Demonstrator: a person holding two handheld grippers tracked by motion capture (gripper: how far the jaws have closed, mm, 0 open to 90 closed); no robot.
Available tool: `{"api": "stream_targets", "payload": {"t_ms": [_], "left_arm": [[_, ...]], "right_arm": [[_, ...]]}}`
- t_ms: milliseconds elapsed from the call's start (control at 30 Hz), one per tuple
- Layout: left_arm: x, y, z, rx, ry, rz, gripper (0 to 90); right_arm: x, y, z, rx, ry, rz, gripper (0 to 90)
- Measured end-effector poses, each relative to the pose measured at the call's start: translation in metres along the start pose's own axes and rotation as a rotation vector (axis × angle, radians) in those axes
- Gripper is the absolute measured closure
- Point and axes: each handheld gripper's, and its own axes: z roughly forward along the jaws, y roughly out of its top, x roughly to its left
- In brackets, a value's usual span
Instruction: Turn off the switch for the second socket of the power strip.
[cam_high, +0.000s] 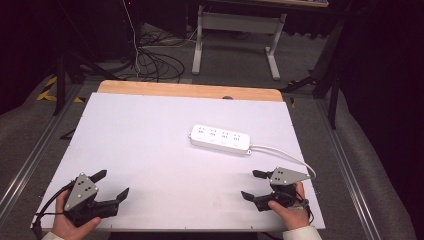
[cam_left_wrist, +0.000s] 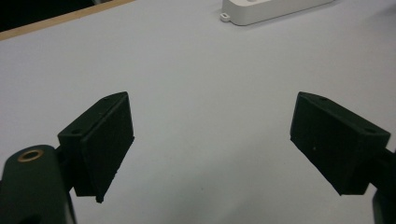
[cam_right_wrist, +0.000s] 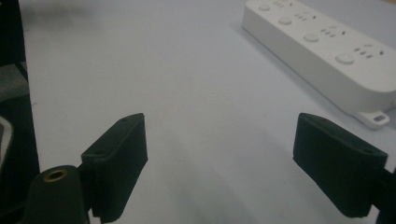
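A white power strip (cam_high: 220, 139) lies right of the middle of the white table top (cam_high: 150, 150), its white cable (cam_high: 285, 152) curving off to the right edge. My left gripper (cam_high: 113, 184) rests near the front left corner, open, with bare table between its jaws. My right gripper (cam_high: 252, 184) sits near the front right, below the strip, open and holding nothing. In the left gripper view the left gripper (cam_left_wrist: 210, 140) faces bare table, with the power strip (cam_left_wrist: 275, 9) far off at the top. In the right gripper view the right gripper (cam_right_wrist: 219, 158) points past the power strip (cam_right_wrist: 322, 51) at upper right.
The table's wooden back edge (cam_high: 190, 90) shows beyond the white sheet. Behind it stand a white desk frame (cam_high: 235, 35) and loose cables (cam_high: 150, 60) on the grey floor. Metal rails (cam_high: 30, 160) run along both sides of the table.
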Motion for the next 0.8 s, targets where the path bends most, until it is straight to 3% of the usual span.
{"api": "stream_targets", "payload": {"t_ms": [100, 300, 533, 800], "left_arm": [[0.0, 0.0, 0.001, 0.006, 0.003, 0.0, 13.7], [0.001, -0.001, 0.003, 0.015, 0.003, -0.006, 13.3], [0.002, -0.002, 0.006, 0.03, -0.014, -0.01, 12.8], [0.003, -0.002, 0.006, 0.032, -0.01, -0.006, 12.0]], "right_arm": [[0.002, -0.007, 0.003, 0.03, -0.005, 0.007, 18.2], [0.004, -0.015, 0.009, 0.069, -0.007, 0.068, 18.2], [0.011, -0.02, 0.02, 0.138, -0.022, 0.051, 18.2], [0.011, -0.017, 0.021, 0.107, -0.04, 0.019, 18.2]]}}
